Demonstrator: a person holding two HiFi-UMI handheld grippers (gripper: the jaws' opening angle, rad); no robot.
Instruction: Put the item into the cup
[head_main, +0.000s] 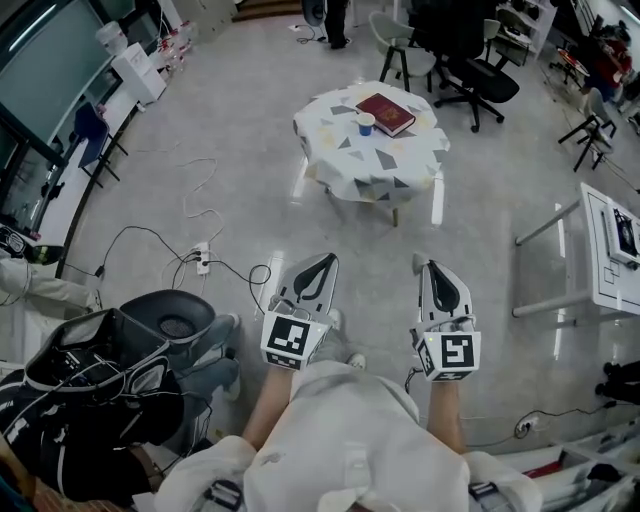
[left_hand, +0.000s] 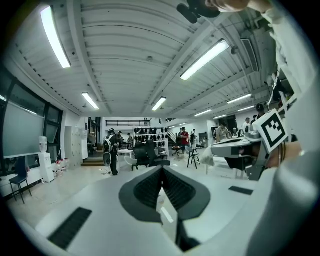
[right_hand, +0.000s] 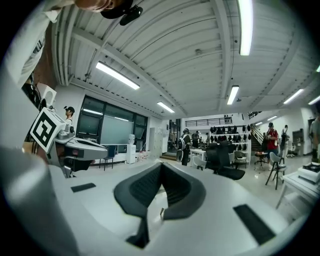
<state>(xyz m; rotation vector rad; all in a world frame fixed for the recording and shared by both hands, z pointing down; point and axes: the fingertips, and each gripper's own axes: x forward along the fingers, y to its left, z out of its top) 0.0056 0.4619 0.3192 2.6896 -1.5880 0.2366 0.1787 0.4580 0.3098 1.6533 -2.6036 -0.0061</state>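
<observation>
A small blue cup stands on a round table covered by a patterned cloth, far ahead across the floor. Right beside the cup lies a red book. No other small item shows on the table. My left gripper and right gripper are held low in front of the person's body, well short of the table, both pointing toward it. In the left gripper view the left gripper has its jaws pressed together with nothing in them. In the right gripper view the right gripper is likewise shut and holds nothing.
Black office chairs stand behind the table. A white desk is at the right. A black bag and stool sit at the left, with cables and a power strip on the floor. Several people stand far off.
</observation>
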